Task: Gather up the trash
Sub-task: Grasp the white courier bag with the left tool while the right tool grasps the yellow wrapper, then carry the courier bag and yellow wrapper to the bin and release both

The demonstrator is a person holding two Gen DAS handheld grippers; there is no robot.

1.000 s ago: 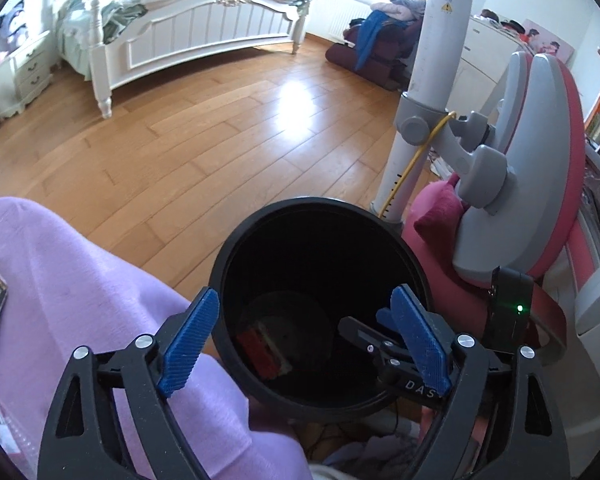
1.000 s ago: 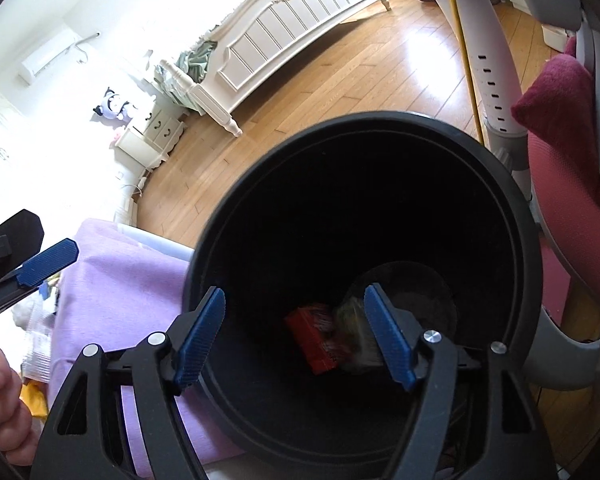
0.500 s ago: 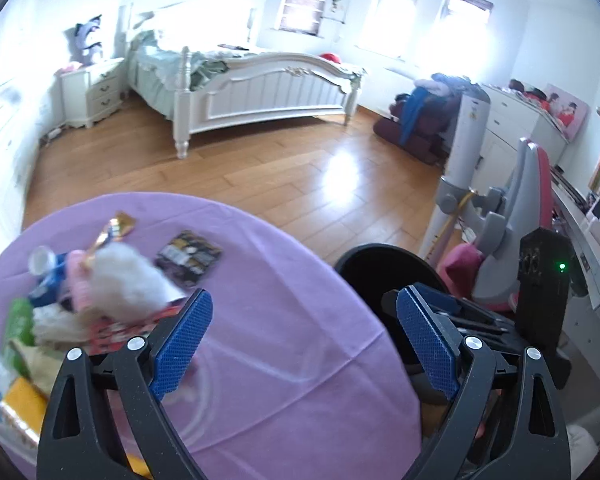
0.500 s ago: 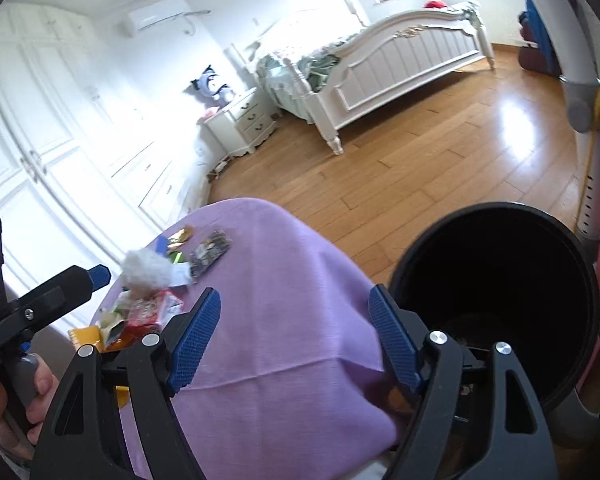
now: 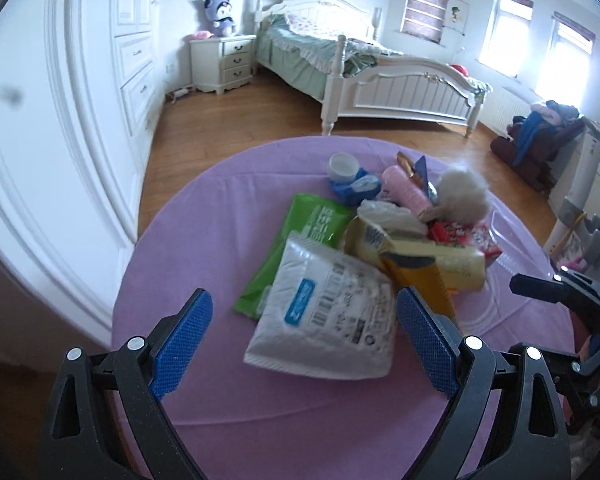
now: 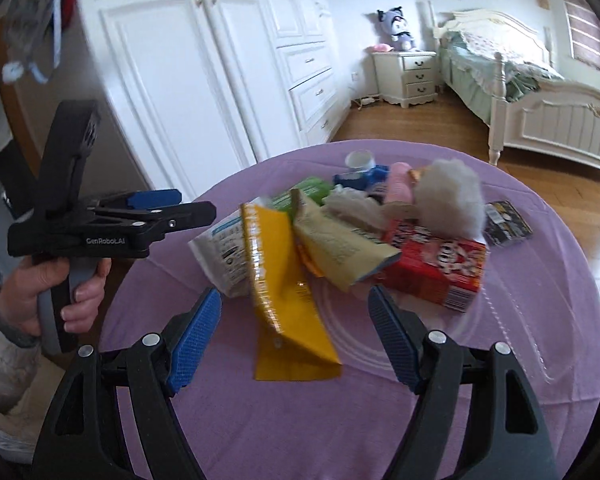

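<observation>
A pile of trash lies on the round purple tablecloth (image 5: pixel 204 248): a white labelled packet (image 5: pixel 324 320), a green wipes pack (image 5: pixel 304 232), a yellow pouch (image 6: pixel 284 300), a red box (image 6: pixel 436 268), white fluff (image 6: pixel 448 204), a pink roll (image 5: pixel 404 192) and a small white cup (image 5: pixel 342 166). My left gripper (image 5: pixel 302 332) hovers open over the white packet, its pads clear of it. My right gripper (image 6: pixel 296 320) hovers open above the yellow pouch, holding nothing. A hand holds the left gripper (image 6: pixel 172 206) at the pile's left side. The black bin shows in neither view.
A dark wrapper (image 6: pixel 506 224) lies apart at the pile's right. A clear plastic tray (image 5: pixel 504 248) sits under part of the pile. White wardrobe doors (image 6: pixel 204 80) stand left of the table. A bed (image 5: pixel 400 80) and nightstand (image 5: pixel 224 60) lie beyond on the wooden floor.
Both grippers have swung away from the black bin to the table, and the bin has left view. The trash pile now fills both views. Both stay open and empty.
</observation>
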